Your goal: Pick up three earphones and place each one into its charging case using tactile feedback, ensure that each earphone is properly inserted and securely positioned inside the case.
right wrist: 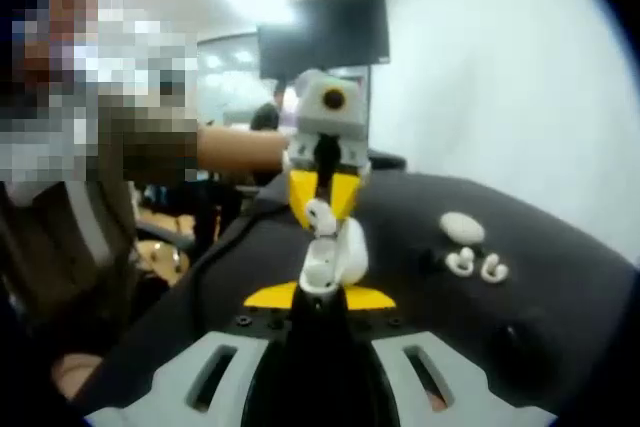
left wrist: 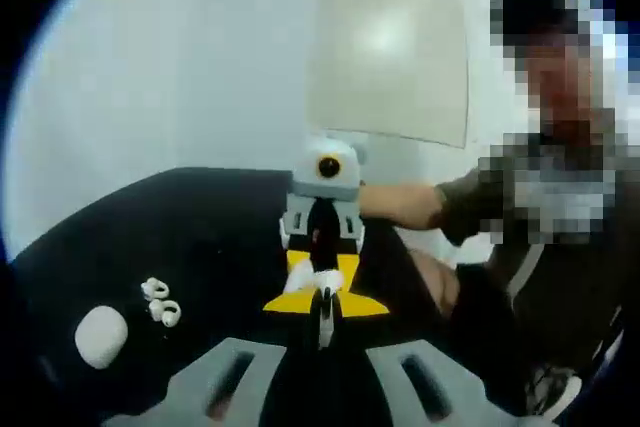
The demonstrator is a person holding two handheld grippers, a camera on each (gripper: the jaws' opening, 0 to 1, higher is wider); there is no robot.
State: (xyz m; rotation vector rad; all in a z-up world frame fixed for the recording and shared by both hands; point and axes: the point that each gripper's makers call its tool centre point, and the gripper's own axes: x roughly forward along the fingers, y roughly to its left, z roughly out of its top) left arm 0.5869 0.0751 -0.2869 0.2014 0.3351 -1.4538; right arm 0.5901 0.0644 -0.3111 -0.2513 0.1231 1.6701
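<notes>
My right gripper (right wrist: 318, 292) clamps the open charging case (right wrist: 335, 257); my left gripper (right wrist: 320, 209) pinches a small, slick earphone (right wrist: 319, 215) by its body.

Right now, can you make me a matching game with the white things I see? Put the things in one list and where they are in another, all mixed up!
Things:
1. open case
2. closed case
3. two loose earphones
4. single earphone

Places:
A. pinched in the left claw
B. lying side by side on the black table
C. held in the right claw
D. lying on the table with its lid shut

Pairs: 1-C, 2-D, 3-B, 4-A
</notes>
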